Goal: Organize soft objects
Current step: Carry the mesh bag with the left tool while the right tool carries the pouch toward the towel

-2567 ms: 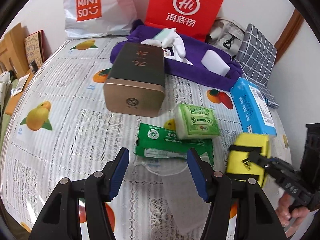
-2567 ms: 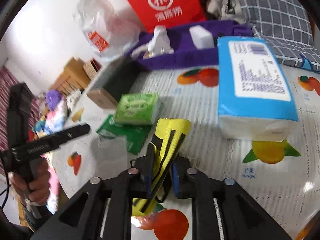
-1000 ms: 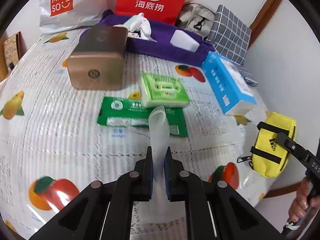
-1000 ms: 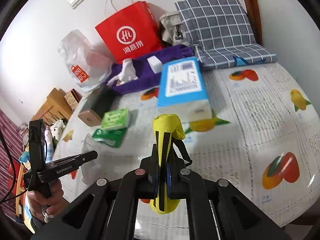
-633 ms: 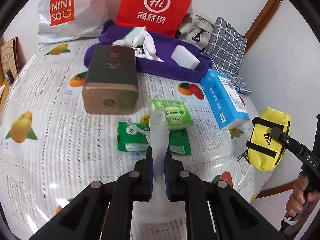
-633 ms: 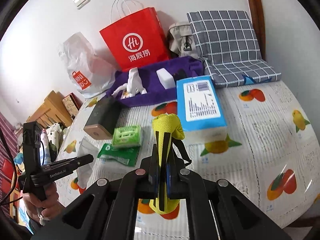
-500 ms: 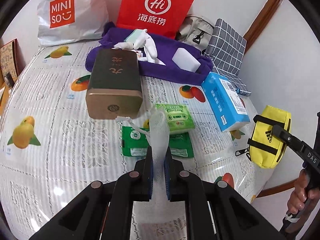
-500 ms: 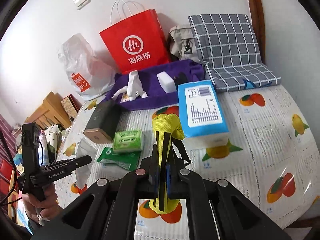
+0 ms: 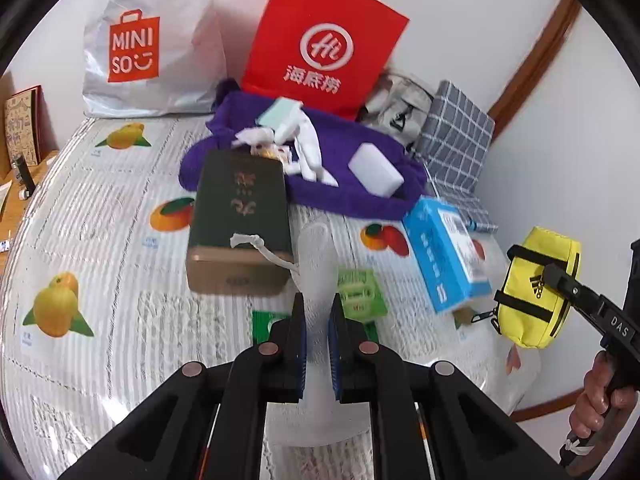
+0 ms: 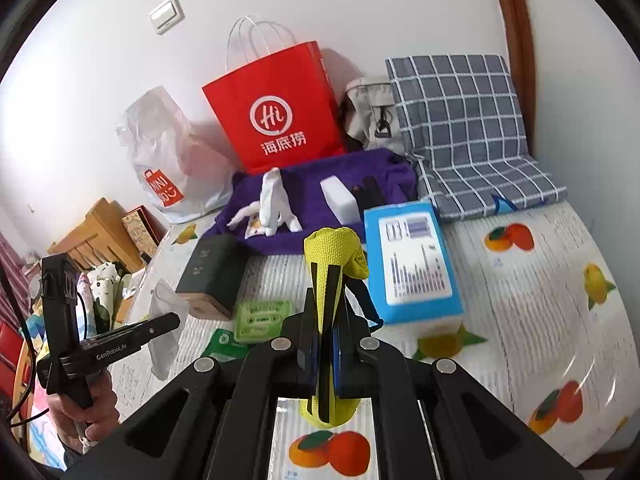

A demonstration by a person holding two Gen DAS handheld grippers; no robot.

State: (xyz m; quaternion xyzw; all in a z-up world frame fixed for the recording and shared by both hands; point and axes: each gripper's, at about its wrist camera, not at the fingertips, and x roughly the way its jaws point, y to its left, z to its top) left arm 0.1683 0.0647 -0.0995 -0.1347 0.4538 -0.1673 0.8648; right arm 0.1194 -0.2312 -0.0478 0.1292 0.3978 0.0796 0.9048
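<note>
You are in the carrying step: both tools are loaded and held up over the bed, with nothing set down yet. Your left gripper is pinched nearly shut on a white mesh drawstring pouch, which stands up between the jaws with its cord trailing toward the dark green box; in the right wrist view the same pouch hangs limp from the tool at the far left. Your right gripper is clamped just as narrowly on the yellow pouch, gripped across its middle so that both ends stick out above and below the jaws. The likely goal for both, judging by what already lies there, is the purple cloth at the back of the bed, where white socks and a white sponge block are gathered; I can't be sure from here whether it is a flat cloth or a soft-sided bin, as its edge is blurred. The next move calls for bringing each pouch forward over the green tissue pack and the blue tissue pack without brushing them, lowering onto a bare patch of the purple cloth, and only then easing the jaws apart. Mind the loose cord, which could snag on the box, and place one pouch at a time so the two tools do not crowd each other.
</note>
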